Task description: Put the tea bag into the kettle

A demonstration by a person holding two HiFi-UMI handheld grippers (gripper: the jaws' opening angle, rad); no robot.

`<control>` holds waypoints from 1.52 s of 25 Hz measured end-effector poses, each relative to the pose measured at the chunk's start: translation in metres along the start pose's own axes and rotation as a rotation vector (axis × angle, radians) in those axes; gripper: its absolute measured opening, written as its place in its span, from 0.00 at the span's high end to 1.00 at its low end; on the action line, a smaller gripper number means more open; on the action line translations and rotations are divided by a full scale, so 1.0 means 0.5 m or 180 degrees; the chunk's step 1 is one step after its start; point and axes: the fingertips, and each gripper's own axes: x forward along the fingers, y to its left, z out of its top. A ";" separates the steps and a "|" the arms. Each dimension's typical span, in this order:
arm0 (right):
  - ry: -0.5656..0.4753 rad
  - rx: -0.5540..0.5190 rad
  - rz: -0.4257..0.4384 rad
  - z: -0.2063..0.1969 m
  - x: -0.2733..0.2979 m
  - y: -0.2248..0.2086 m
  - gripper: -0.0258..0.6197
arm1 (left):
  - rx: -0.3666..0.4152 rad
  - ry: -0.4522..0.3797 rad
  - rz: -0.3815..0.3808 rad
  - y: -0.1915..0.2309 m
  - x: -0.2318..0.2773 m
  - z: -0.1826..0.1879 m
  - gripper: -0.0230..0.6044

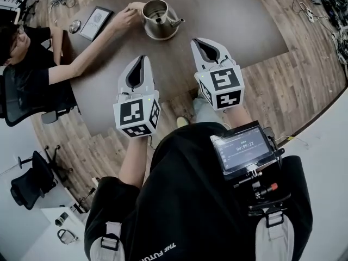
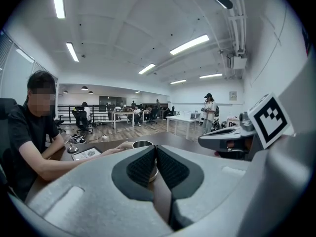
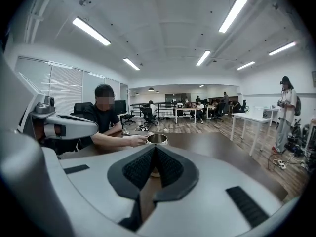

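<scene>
A steel kettle (image 1: 157,19) stands with its lid off on the dark table (image 1: 234,31), spout pointing right. My left gripper (image 1: 142,58) hovers over the table's near part, jaws shut and empty. My right gripper (image 1: 196,41) is beside it, a little nearer the kettle, also shut and empty. Both point toward the kettle (image 2: 142,144) (image 3: 157,139), which shows just beyond the closed jaw tips (image 2: 154,148) (image 3: 155,149). A seated person's hand (image 1: 126,16) rests at the kettle's left rim. I cannot make out a tea bag in any view.
The seated person (image 1: 32,64) at the left reaches an arm across the table. A framed tablet (image 1: 95,22) and a small round object (image 1: 75,26) lie at the far left of the table. Office chairs (image 1: 32,181) stand on the wood floor. Cables (image 1: 326,10) lie at the far right.
</scene>
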 end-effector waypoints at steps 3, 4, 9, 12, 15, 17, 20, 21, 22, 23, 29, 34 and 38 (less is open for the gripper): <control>-0.0028 -0.0065 0.0005 -0.008 -0.038 0.066 0.96 | 0.0006 -0.0063 -0.0003 0.009 -0.071 -0.013 0.93; -0.0032 -0.0087 0.0011 -0.012 -0.051 0.086 0.96 | -0.0001 -0.0076 -0.0007 0.009 -0.094 -0.019 0.93; -0.0063 -0.0169 0.0069 -0.029 -0.121 0.166 0.96 | -0.0045 -0.0117 0.0031 0.002 -0.195 -0.050 0.93; -0.0075 -0.0193 0.0106 -0.037 -0.162 0.191 0.96 | -0.0062 -0.0135 0.0048 -0.014 -0.235 -0.057 0.93; -0.0073 -0.0258 0.0174 -0.046 -0.185 0.203 0.96 | -0.0075 -0.0139 0.0094 -0.028 -0.254 -0.064 0.93; -0.0071 -0.0287 0.0218 -0.050 -0.198 0.205 0.96 | -0.0081 -0.0136 0.0121 -0.040 -0.261 -0.064 0.93; -0.0073 -0.0278 0.0263 -0.046 -0.211 0.199 0.96 | -0.0069 -0.0122 0.0132 -0.060 -0.257 -0.053 0.93; -0.0073 -0.0283 0.0278 -0.044 -0.212 0.196 0.96 | -0.0065 -0.0117 0.0139 -0.065 -0.254 -0.049 0.93; -0.0074 -0.0288 0.0296 -0.042 -0.215 0.193 0.96 | -0.0056 -0.0112 0.0148 -0.072 -0.254 -0.045 0.93; -0.0075 -0.0282 0.0317 -0.042 -0.218 0.188 0.96 | -0.0040 -0.0105 0.0154 -0.081 -0.253 -0.042 0.93; -0.0105 -0.0174 0.0355 -0.037 -0.224 0.141 0.96 | 0.0014 -0.0072 0.0133 -0.132 -0.221 -0.022 0.93; -0.0099 -0.0156 0.0330 -0.043 -0.236 0.098 0.96 | 0.0009 -0.0050 0.0086 -0.173 -0.196 -0.022 0.93; -0.0145 -0.0125 0.0315 -0.038 -0.239 0.090 0.96 | 0.0060 -0.0022 0.0077 -0.180 -0.195 -0.023 0.93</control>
